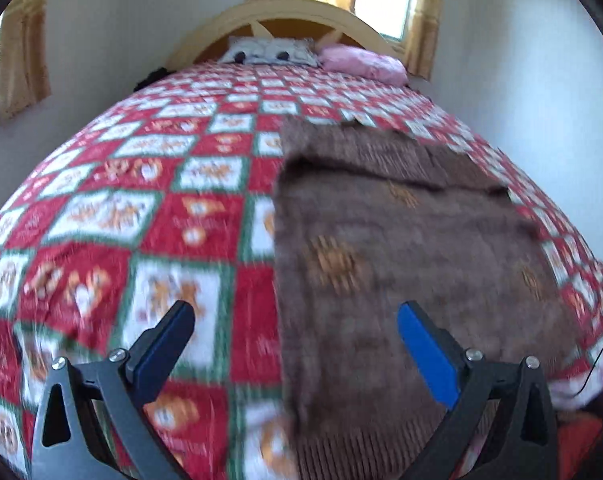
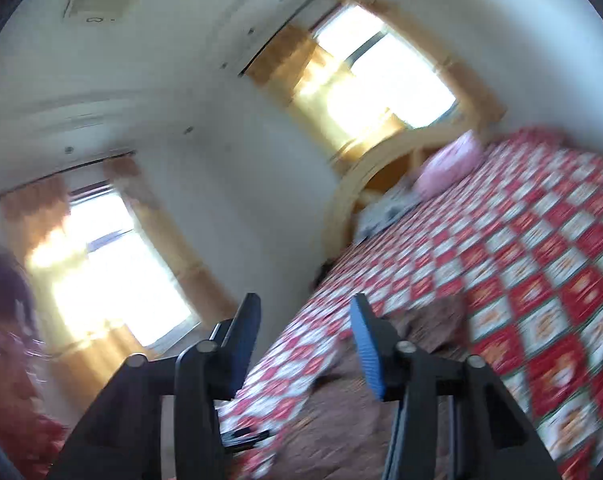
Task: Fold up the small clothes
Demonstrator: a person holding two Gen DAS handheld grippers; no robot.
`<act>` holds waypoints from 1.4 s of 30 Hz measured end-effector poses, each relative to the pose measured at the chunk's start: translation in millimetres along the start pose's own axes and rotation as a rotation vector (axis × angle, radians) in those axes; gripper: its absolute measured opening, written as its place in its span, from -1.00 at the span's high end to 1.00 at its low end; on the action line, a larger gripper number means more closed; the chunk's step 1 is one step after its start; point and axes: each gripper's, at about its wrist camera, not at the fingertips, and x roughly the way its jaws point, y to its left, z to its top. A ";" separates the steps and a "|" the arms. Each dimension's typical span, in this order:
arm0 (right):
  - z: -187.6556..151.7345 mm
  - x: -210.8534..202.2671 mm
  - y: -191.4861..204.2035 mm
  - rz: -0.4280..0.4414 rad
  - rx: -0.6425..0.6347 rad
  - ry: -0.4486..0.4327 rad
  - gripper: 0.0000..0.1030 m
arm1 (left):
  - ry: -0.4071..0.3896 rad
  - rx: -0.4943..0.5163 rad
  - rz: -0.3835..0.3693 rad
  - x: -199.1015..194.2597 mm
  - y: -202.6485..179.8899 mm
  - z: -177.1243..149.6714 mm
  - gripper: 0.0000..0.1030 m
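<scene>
Brown garment [image 1: 401,240] on checkered bedspread [image 1: 141,208], apparently folded

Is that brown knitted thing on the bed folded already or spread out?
Partly folded: the brown garment lies flat on the bedspread, with one layer doubled over its far part. Neither gripper holds it.

One brown knitted garment [image 1: 401,248] on one checked bedspread [image 1: 141,200]. Two pillows, a white one [image 1: 271,53] and a pink one [image 1: 363,62]. Two curtained windows [image 2: 113,264]. Two grippers, left [image 1: 295,322] and right [image 2: 305,312].
</scene>
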 end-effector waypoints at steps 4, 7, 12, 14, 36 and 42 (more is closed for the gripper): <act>-29.5 12.9 3.1 -0.287 -0.106 0.162 -0.22 | 0.052 0.024 -0.064 -10.6 -6.6 -31.2 -1.00; -69.8 40.5 -24.9 -0.415 -0.082 0.278 -0.22 | 0.079 -0.008 -0.120 -10.3 -6.8 -39.5 -1.00; -123.6 79.1 -68.7 -0.548 -0.070 0.465 -0.22 | 0.145 -0.113 -0.168 1.8 1.7 -49.7 -0.95; -137.2 84.7 -77.2 -0.567 -0.079 0.525 -0.21 | 0.168 -0.151 -0.181 5.4 5.8 -56.4 -0.84; -211.0 119.0 -77.6 -0.616 -0.235 0.769 0.81 | 0.170 -0.110 -0.156 -1.2 -5.8 -66.7 0.63; -183.1 102.1 -86.8 -0.481 -0.004 0.694 0.87 | 0.209 -0.184 -0.229 -5.5 1.6 -57.7 0.73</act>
